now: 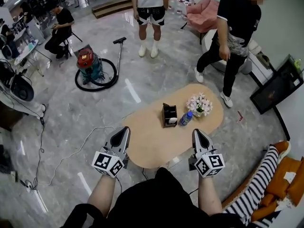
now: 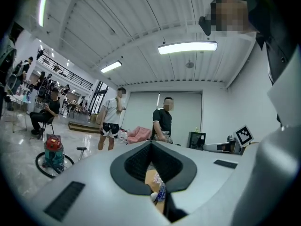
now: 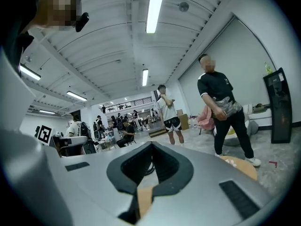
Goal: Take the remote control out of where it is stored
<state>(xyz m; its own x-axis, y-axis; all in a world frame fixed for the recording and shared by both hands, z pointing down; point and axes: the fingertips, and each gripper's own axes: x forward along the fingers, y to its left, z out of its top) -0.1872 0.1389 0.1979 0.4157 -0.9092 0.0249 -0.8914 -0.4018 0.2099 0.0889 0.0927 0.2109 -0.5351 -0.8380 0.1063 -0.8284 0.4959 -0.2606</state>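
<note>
A dark organiser box [image 1: 169, 115] stands on the oval wooden coffee table [image 1: 152, 144], and a white object [image 1: 173, 120] lies in its front compartment; I cannot tell whether it is the remote control. A blue water bottle [image 1: 185, 118] and a pot of pale flowers [image 1: 199, 104] stand right of the box. My left gripper [image 1: 126, 130] is shut and empty over the table's near left edge. My right gripper [image 1: 196, 133] is shut and empty over the near right edge. Both point towards the box from well short of it. The left gripper [image 2: 151, 142] frames the bottle [image 2: 162, 192] below its shut jaws.
A red vacuum cleaner [image 1: 90, 63] with its hose lies on the floor at the far left. Two people stand beyond the table [image 1: 150, 13] [image 1: 232, 32], and another sits at the far left [image 1: 59, 27]. A black screen [image 1: 278, 87] leans at right. Striped and orange cushions [image 1: 266, 184] sit near right.
</note>
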